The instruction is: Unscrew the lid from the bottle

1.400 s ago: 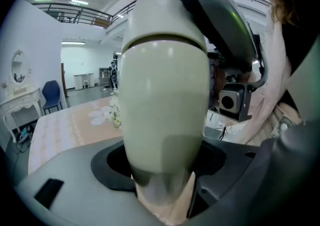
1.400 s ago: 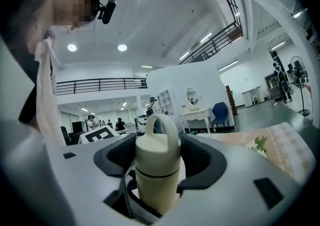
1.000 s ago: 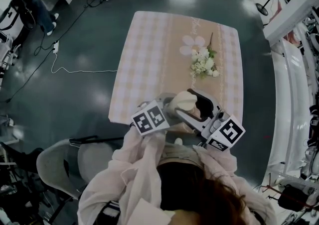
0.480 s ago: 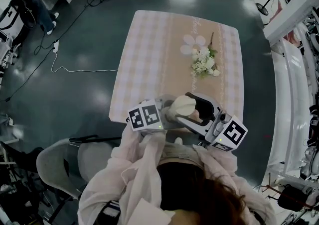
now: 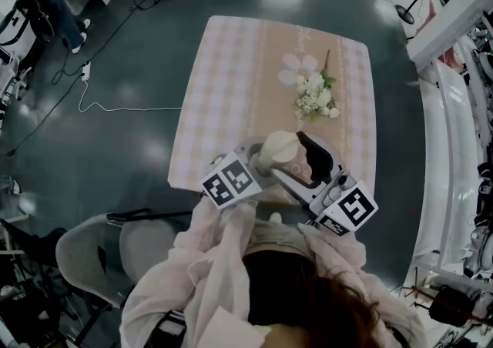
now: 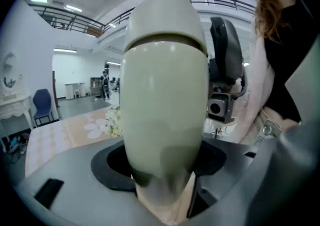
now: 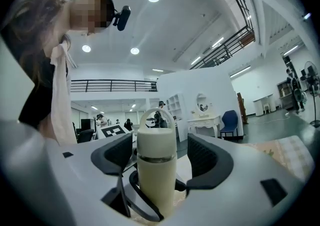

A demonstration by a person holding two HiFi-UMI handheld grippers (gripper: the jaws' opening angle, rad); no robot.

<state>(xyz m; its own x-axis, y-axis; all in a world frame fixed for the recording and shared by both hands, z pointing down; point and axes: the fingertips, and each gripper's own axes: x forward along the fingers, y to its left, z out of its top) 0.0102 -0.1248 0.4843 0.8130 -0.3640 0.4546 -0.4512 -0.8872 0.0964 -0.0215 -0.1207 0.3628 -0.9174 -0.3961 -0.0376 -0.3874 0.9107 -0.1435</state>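
Left tool (image 6: 162,162) clamped on bottle (image 6: 165,100) body, counter (image 5: 231,85) below. Right tool (image 7: 161,155) jaws just opened wide; lid (image 7: 156,137) between pads, gap each side, untouched. Lid still seated on bottle. Judgement: mid-unscrewing; regrip, more turns, lift-off remain.

Table (image 5: 192,135) with pale checked cloth (image 5: 239,85), small bunch of white flowers (image 5: 314,98) lying toward its right edge
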